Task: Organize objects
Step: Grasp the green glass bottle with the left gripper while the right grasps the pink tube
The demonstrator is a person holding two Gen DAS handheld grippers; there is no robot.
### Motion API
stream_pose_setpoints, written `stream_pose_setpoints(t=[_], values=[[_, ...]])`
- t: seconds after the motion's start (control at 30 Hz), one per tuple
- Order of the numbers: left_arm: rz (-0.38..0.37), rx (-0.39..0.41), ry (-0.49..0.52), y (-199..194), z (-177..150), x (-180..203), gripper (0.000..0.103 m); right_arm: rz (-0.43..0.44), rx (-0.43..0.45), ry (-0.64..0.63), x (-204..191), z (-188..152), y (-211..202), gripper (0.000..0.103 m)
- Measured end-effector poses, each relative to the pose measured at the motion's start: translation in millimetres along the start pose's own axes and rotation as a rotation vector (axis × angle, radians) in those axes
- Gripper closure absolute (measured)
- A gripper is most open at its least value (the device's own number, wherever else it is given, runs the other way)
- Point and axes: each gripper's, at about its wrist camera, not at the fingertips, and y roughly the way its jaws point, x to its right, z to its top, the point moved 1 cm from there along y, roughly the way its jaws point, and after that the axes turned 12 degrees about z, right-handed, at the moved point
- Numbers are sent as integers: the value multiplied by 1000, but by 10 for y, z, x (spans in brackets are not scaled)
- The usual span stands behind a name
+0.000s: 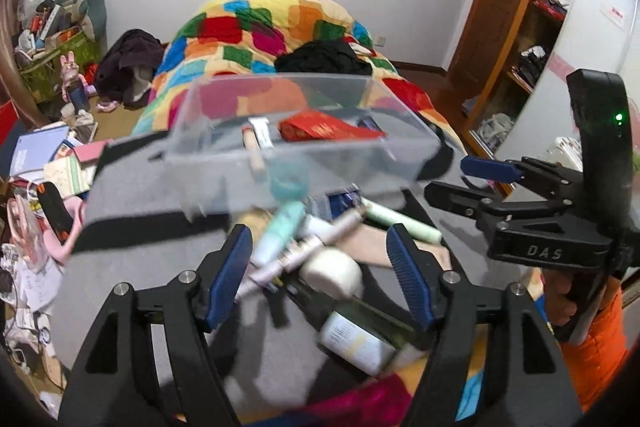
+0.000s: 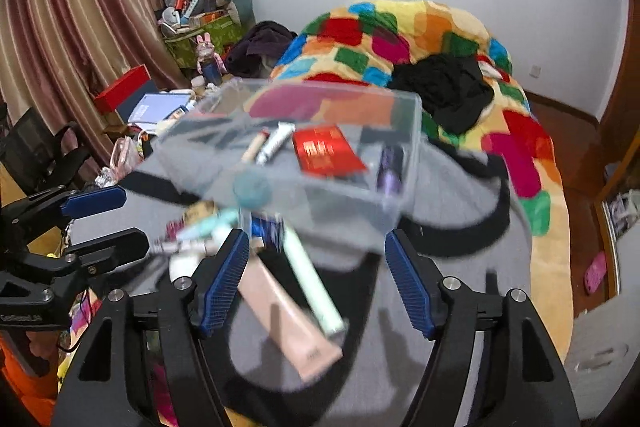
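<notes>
Centrally, a clear plastic bin (image 1: 304, 143) is sitting on a grey cloth (image 1: 132, 227) spread over the bed, at about 12 o'clock from both claws. Inside it are lying a red packet (image 1: 328, 131), a white tube (image 1: 262, 133) and a pinkish stick (image 1: 253, 155); the right wrist view is also showing a purple item (image 2: 390, 169) at the bin's 3 o'clock end. A teal round cap (image 1: 289, 181) is showing blurred at the bin's near wall; whether it is inside or outside, I cannot tell.

Just in front of the bin, at its 6 o'clock, a loose pile of toiletries is lying on the cloth: a pale green tube (image 1: 404, 221), a mint bottle (image 1: 278, 233), a white jar (image 1: 332, 273), a labelled dark bottle (image 1: 360, 341) and a beige tube (image 2: 288, 323).

The left claw (image 1: 320, 275) is hanging wide apart above this pile, gripping nothing. The right claw (image 2: 316, 285) is likewise spread wide and holding nothing.

Beyond the bin, a multicoloured quilt (image 1: 280, 27) is covering the bed, with black clothing (image 1: 324, 59) on it.
</notes>
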Motion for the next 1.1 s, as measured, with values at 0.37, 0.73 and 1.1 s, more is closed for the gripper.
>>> stream_pose_setpoints(t=[0.37, 0.73, 1.1], values=[[67, -56, 46, 77, -441, 189, 34, 68, -62, -94, -210, -405, 153, 53], [80, -107, -24, 128, -696, -77, 34, 18, -170, -205, -307, -346, 594, 59], [54, -64, -69, 68, -690, -156, 56, 55, -167, -187, -290, -392, 607, 67]])
